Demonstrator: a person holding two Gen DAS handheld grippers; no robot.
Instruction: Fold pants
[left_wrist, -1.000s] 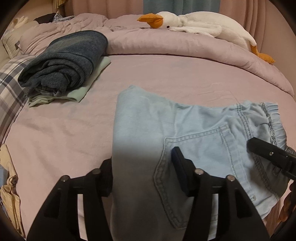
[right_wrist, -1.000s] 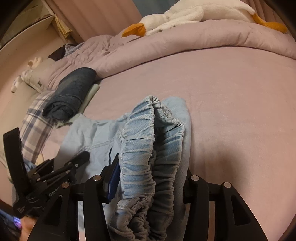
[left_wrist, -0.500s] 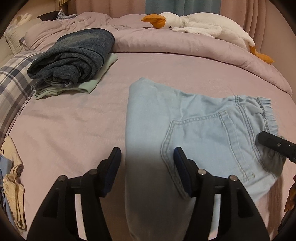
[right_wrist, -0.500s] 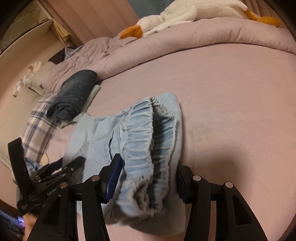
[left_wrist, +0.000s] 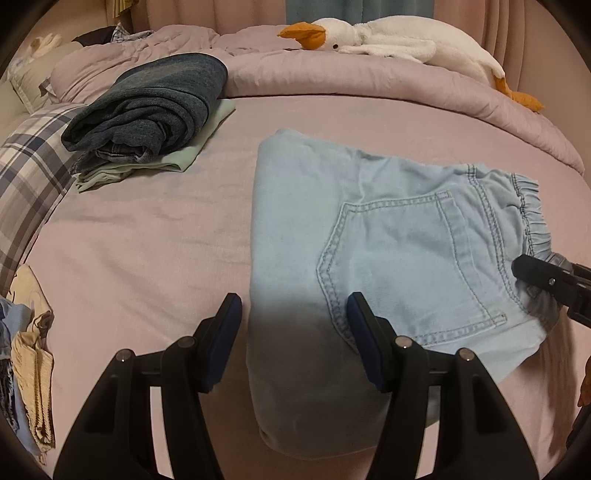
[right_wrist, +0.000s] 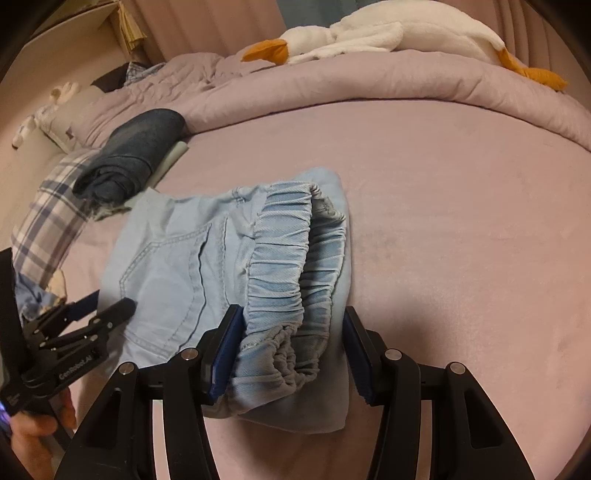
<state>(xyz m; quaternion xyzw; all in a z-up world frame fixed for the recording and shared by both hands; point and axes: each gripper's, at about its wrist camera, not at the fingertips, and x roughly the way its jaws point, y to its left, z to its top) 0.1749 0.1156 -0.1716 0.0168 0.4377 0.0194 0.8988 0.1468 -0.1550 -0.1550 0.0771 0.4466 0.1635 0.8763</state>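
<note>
Light blue denim pants (left_wrist: 388, 221) lie folded on the pink bed sheet (left_wrist: 129, 258), back pocket up and elastic waistband to the right. My left gripper (left_wrist: 293, 301) hovers open over the folded left edge, its pads clear of the cloth. My right gripper (right_wrist: 291, 312) is open, and the bunched waistband (right_wrist: 295, 266) rests on the bed between its fingers. The left pad touches the waistband without squeezing it. The right wrist view shows the pants (right_wrist: 177, 266) and my left gripper (right_wrist: 110, 304) at lower left. One right finger (left_wrist: 543, 275) shows by the waistband.
A folded dark blue jeans stack (left_wrist: 147, 107) on a pale green garment lies at the back left. A plush goose (left_wrist: 388, 40) rests on the rolled duvet (left_wrist: 369, 81) behind. A plaid pillow (left_wrist: 26, 177) and loose clothes (left_wrist: 26, 350) line the left edge. A hand (right_wrist: 33, 432) holds the left gripper.
The pants went from lifted to lying flat on the bed. My left gripper drew back off the fold that was between its fingers. The waistband sank onto the sheet between my right fingers.
</note>
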